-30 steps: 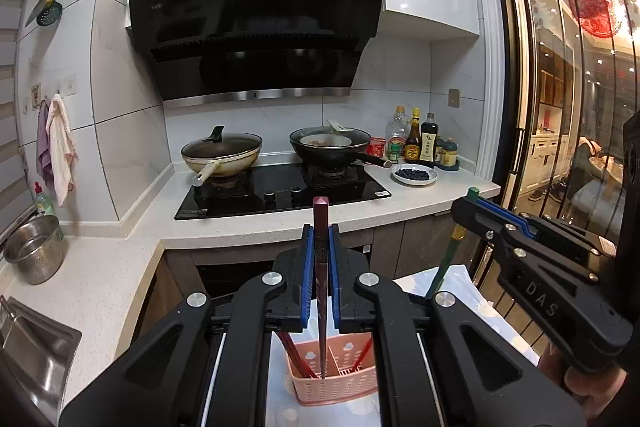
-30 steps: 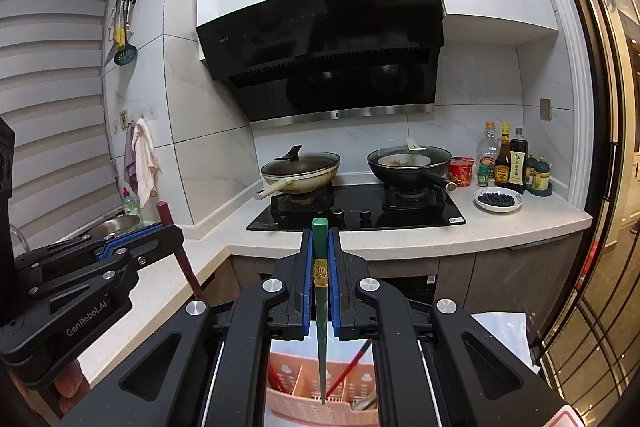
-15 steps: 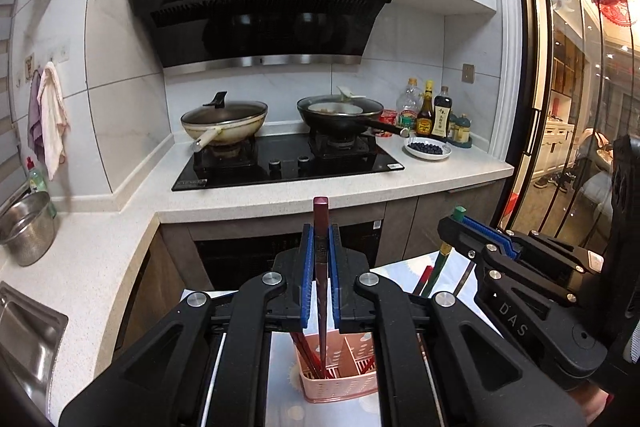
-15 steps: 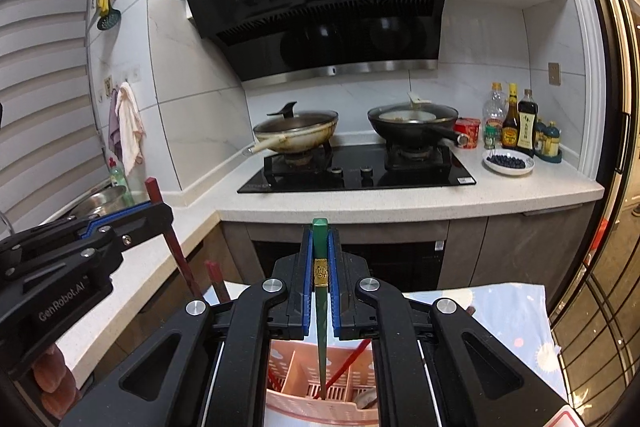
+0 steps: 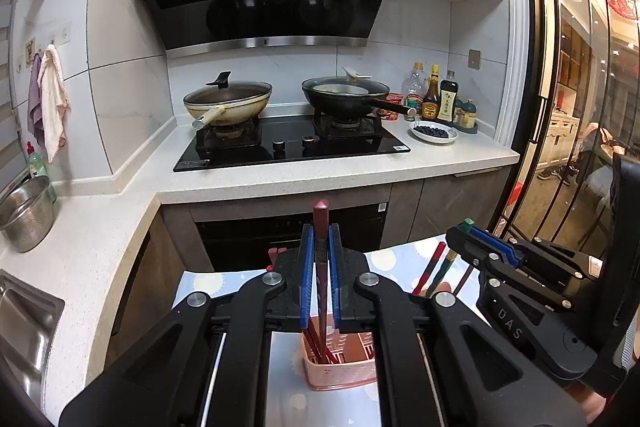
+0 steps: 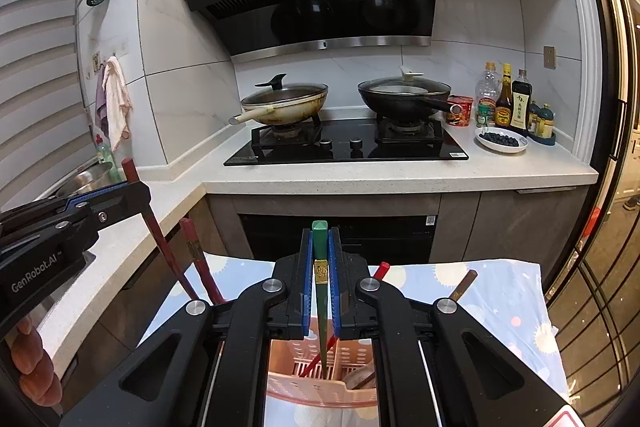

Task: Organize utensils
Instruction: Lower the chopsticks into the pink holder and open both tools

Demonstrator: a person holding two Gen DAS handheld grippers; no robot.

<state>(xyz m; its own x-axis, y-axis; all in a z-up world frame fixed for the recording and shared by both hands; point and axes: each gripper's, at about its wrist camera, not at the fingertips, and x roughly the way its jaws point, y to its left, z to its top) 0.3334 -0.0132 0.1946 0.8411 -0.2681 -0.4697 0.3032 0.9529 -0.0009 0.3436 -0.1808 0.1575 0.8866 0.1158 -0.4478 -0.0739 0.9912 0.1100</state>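
My left gripper [image 5: 319, 255] is shut on a dark red chopstick [image 5: 320, 223], held upright with its tip down in the pink slotted utensil basket [image 5: 340, 371]. My right gripper [image 6: 320, 259] is shut on a green chopstick [image 6: 319, 247] with a gold band, its tip inside the same basket [image 6: 320, 383]. Several red and brown chopsticks stand in the basket. Each gripper shows in the other's view: the right one [image 5: 468, 231] at right, the left one [image 6: 136, 191] at left.
The basket stands on a small table with a patterned blue cloth [image 6: 504, 299]. Behind is a white counter [image 5: 340, 171] with a black hob, two lidded woks [image 5: 228, 101], bottles [image 5: 436, 97] and a plate of berries. A steel colander [image 5: 24, 211] and a sink are at left.
Both grippers have moved down with their chopsticks, so the chopstick tips now reach into the pink basket. The view of the kitchen has shifted upward accordingly.
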